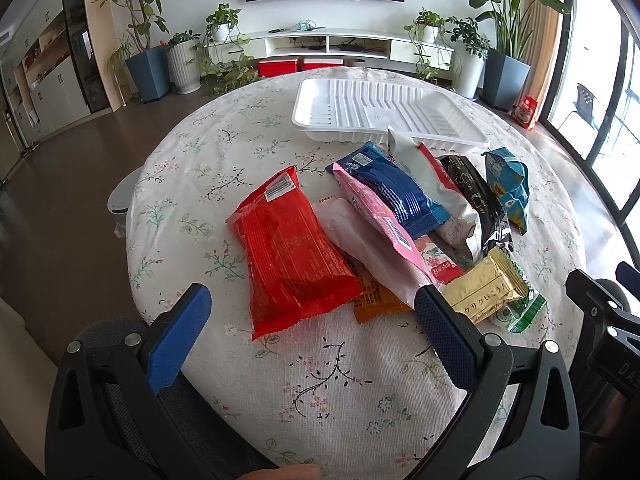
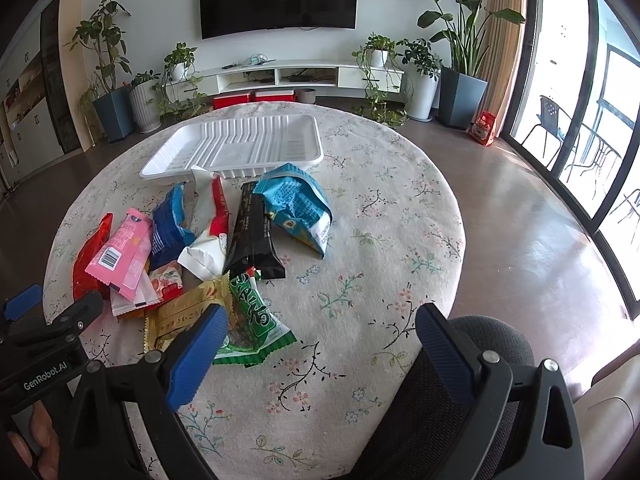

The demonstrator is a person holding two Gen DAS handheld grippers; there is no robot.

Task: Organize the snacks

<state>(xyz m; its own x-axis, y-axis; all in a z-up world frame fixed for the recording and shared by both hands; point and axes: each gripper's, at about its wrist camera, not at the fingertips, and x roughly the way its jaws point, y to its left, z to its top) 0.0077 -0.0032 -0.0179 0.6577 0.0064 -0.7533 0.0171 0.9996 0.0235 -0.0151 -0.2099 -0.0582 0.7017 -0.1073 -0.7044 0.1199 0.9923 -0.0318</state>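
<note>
Nothing sorted yet; the white ribbed plastic tray (image 1: 386,110) sits empty at twelve o'clock; the heap of bright foil snack packets (image 1: 360,228) waits mid-table; left gripper (image 1: 312,304) and right gripper (image 2: 320,328) hover spread wide, holding nothing.

Round table (image 2: 400,208) w/ floral cloth; white ribbed tray (image 2: 236,148) sits at far side, nothing in it; just in front, a loose heap of snack packs touching/overlapping: red pack (image 1: 288,248), pink pack (image 1: 376,216), dark blue pack (image 1: 400,188), white-red pack (image 1: 444,196), black pack (image 1: 480,196), light blue bag (image 2: 296,204), gold pack (image 1: 484,288), green pack (image 2: 256,320), orange pack (image 1: 372,300) mostly buried.
</note>
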